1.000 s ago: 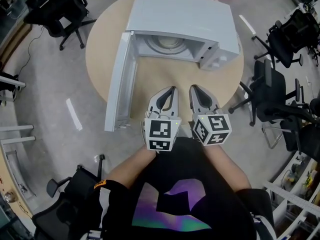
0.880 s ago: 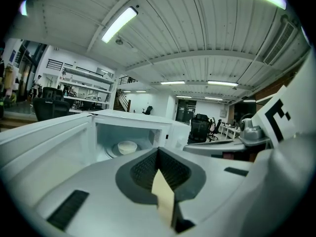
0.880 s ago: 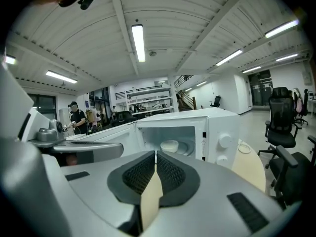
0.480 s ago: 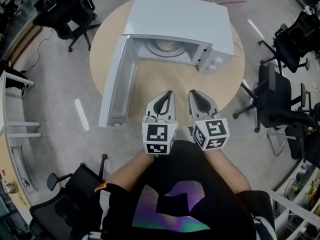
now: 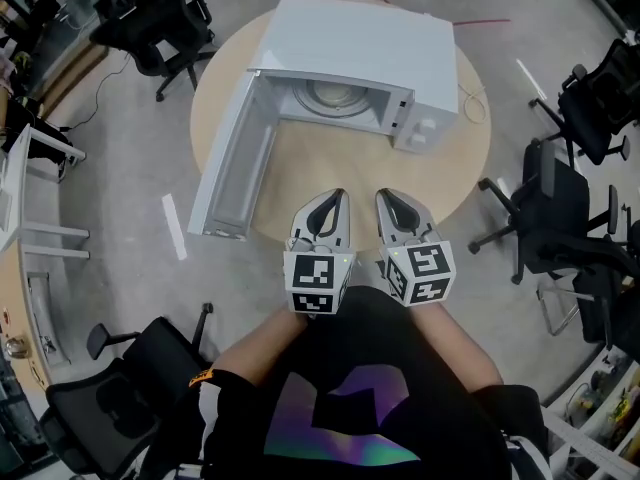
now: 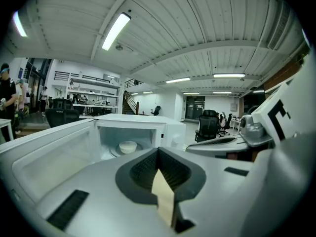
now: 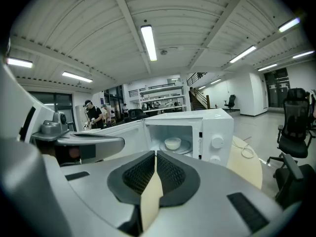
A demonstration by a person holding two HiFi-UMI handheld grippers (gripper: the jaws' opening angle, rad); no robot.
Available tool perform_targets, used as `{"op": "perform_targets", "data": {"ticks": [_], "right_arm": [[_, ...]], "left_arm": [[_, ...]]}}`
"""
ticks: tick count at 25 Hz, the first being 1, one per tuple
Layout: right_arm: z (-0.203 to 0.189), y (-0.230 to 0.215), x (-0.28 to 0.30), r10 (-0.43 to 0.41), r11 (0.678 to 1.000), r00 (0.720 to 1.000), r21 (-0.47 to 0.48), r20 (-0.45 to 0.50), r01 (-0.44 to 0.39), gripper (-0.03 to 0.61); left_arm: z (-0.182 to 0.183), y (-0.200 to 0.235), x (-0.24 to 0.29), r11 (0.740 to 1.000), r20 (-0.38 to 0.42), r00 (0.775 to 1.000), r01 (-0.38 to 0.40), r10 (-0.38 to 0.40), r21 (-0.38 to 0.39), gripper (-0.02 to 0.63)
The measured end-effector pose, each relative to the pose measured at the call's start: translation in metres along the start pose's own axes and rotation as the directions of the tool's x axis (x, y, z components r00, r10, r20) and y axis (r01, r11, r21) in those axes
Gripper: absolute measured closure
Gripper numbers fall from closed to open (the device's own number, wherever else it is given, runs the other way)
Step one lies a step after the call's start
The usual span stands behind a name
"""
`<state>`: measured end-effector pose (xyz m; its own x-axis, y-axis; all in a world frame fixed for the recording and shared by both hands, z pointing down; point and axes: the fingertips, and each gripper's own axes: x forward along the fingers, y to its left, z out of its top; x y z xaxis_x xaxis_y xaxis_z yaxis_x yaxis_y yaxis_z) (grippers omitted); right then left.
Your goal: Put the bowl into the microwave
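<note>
head view, lower centre: left gripper and right gripper pinched together, empty; bowl sits inside open microwave, upper frame. looks light, rigid, slick; grip its rim.

- round wooden table, tan top, grey floor all round it
- thin white cable looped at the table's right edge
- black office chairs: one far left, several at right, one near left
- white tape strip on the floor, left of the table
- ceiling tube light lit; person in black far back, shelving behind
</note>
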<state>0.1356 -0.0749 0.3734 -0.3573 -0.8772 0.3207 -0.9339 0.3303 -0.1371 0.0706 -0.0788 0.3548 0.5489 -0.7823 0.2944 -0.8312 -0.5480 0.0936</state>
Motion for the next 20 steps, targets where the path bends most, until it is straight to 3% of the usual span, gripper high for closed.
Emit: {"op": "perform_targets", "data": {"ticks": [20], "right_arm": [[-0.047,0.012,-0.087,0.169,0.980,0.984,-0.092,-0.063,-0.175,0.551]], "left_arm": [[-0.038,-0.076,-0.069,0.987,0.026,0.988,-0.151,0.153,-0.063,0.568]]}}
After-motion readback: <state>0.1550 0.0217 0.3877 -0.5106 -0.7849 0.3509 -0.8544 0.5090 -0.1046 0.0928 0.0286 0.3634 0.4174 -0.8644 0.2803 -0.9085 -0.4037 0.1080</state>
